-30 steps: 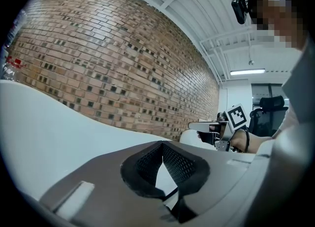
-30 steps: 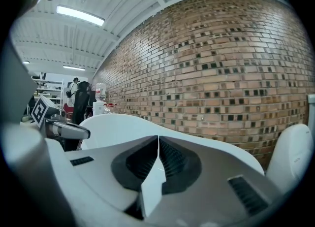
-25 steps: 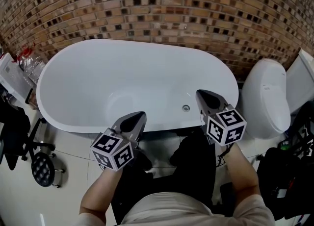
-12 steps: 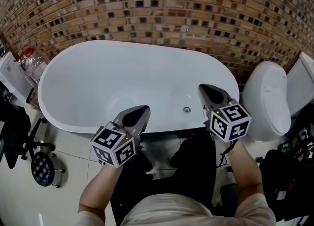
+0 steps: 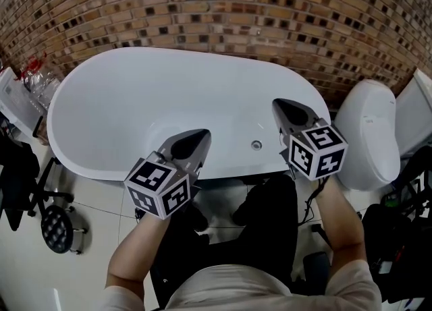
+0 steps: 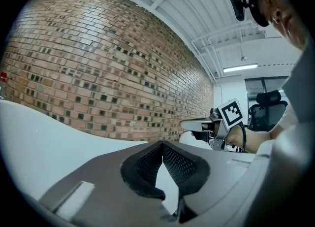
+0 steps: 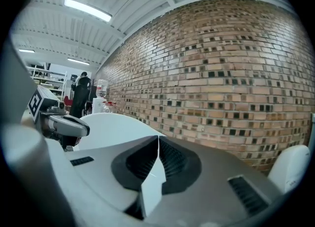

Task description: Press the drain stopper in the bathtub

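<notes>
A white oval bathtub (image 5: 101, 94) stands against the brick wall. Its small round metal drain stopper (image 5: 256, 145) sits on the tub floor near the front right. My left gripper (image 5: 200, 135) hovers over the tub's front rim, left of the stopper, jaws shut with nothing between them. My right gripper (image 5: 279, 106) hangs above the rim just right of the stopper, also shut and holding nothing. In the left gripper view the tips (image 6: 162, 145) meet, and the right gripper (image 6: 197, 122) shows beyond. The right gripper view shows its own closed tips (image 7: 157, 138).
A white toilet (image 5: 368, 134) stands right of the tub. The brick wall (image 5: 223, 13) runs behind. At left are bottles and papers (image 5: 23, 94) and a black chair base (image 5: 54, 229). Black bags (image 5: 398, 249) lie at the right. My legs stand at the tub's front.
Both grippers have shifted slightly forward over the tub rim. Both stay shut.
</notes>
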`<state>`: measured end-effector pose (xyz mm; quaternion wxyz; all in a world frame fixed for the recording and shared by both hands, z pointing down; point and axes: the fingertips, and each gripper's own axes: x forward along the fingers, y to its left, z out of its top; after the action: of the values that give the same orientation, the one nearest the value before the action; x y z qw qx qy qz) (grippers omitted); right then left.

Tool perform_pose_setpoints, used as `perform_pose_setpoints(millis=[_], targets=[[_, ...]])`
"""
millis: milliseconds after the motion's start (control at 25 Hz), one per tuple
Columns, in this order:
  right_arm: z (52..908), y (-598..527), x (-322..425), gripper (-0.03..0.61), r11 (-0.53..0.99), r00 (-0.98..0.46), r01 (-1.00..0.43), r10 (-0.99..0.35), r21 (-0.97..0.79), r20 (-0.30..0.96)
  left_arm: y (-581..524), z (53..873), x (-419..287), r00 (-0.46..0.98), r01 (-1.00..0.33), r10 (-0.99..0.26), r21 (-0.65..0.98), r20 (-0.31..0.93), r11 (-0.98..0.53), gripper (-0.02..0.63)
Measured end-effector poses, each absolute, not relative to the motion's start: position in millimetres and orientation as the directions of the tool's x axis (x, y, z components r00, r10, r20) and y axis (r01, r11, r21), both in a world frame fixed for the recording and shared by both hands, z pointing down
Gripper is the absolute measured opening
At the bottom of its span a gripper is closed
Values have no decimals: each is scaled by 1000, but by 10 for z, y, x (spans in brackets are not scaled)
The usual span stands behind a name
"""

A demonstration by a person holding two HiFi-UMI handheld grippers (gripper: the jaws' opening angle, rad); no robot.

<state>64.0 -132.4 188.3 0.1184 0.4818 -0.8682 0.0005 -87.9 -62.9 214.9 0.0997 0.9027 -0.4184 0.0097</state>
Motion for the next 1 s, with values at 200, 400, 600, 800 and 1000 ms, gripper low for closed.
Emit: perform_pose_setpoints(millis=[200,400,600,800,1000], targets=[[1865,-1517,628,18,534,-504,-837,-837,118,214,-773,2150,-844,652,-756,-751,166,107,-633,6],[1878,-1692,595,18,534,-500,-837,-835,119,229,-902,2185,-807,653,-756,-748,165,122,-633,6],[1917,-1870,536,17,530,-493,-838,-837,127,239,-1044,2252,-820,645,-764,-752,162,135,-625,6],[1968,-2056,507,17,532,-490,-836,-834,133,255,-1221,2305,-815,636,-771,-757,159,149,-616,6],[2062,-2259,482,17,531,-485,-837,-832,130,271,-1417,2334,-770,635,-773,-757,154,155,-616,6]])
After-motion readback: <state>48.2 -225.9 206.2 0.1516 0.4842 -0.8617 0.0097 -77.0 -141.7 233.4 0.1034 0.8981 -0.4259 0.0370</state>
